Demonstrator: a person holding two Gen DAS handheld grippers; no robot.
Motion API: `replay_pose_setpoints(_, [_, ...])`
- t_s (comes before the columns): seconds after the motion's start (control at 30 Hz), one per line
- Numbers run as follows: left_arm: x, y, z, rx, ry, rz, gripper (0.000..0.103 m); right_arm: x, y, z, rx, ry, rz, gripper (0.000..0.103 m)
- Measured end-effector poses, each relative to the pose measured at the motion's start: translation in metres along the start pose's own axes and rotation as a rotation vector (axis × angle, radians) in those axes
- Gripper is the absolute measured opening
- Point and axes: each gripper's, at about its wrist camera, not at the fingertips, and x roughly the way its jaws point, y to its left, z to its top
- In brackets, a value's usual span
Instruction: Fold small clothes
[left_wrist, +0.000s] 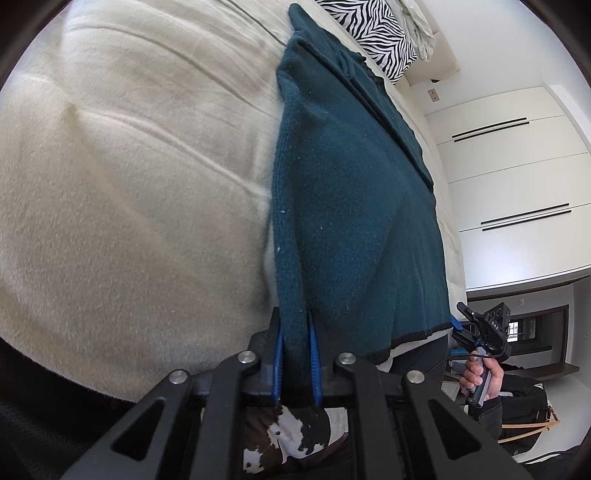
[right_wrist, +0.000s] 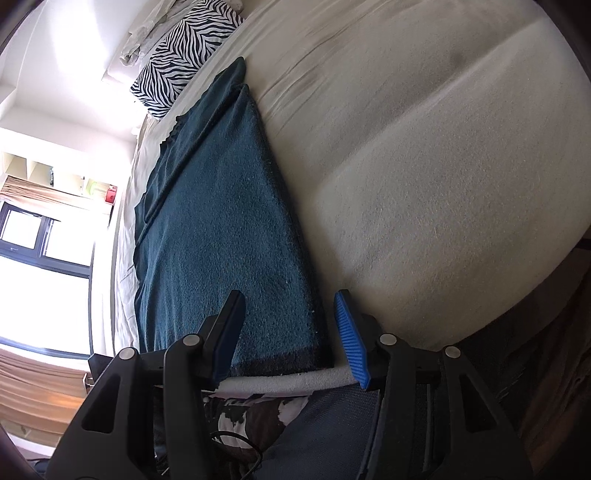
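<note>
Left wrist view, one teal sweater (left_wrist: 351, 206) pinched by left tool (left_wrist: 295, 325), right tool (right_wrist: 288, 325) open.

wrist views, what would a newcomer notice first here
A teal sweater lies along the cream bed. The left gripper pinches its near edge, while the right gripper is open at its hem corner. A zebra pillow sits at the far end.
</note>
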Motion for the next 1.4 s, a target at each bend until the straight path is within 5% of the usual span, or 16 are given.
replay_pose_setpoints(0.3, [-0.001, -0.002, -0.003, 0.024, 0.007, 0.009, 0.008, 0.005, -0.006, -0.003, 0.025, 0.032, 0.018, 0.031])
replay_pose_setpoints(0.43, [-0.003, -0.009, -0.004, 0.036, -0.002, 0.015, 0.006, 0.010, 0.000, -0.007, -0.010, 0.043, -0.004, 0.008])
replay_pose_setpoints(0.6, [-0.012, -0.016, -0.002, 0.048, -0.030, 0.001, 0.006, 0.007, 0.011, -0.008, -0.047, 0.014, -0.006, 0.006])
replay_pose_setpoints(0.93, [-0.053, -0.025, 0.019, -0.011, -0.180, -0.235, 0.006, -0.024, 0.049, 0.013, -0.084, -0.111, 0.144, 0.006])
replay_pose_setpoints(1.4, [-0.069, -0.039, 0.068, -0.059, -0.336, -0.398, 0.006, -0.031, 0.090, 0.067, -0.070, -0.278, 0.300, 0.006])
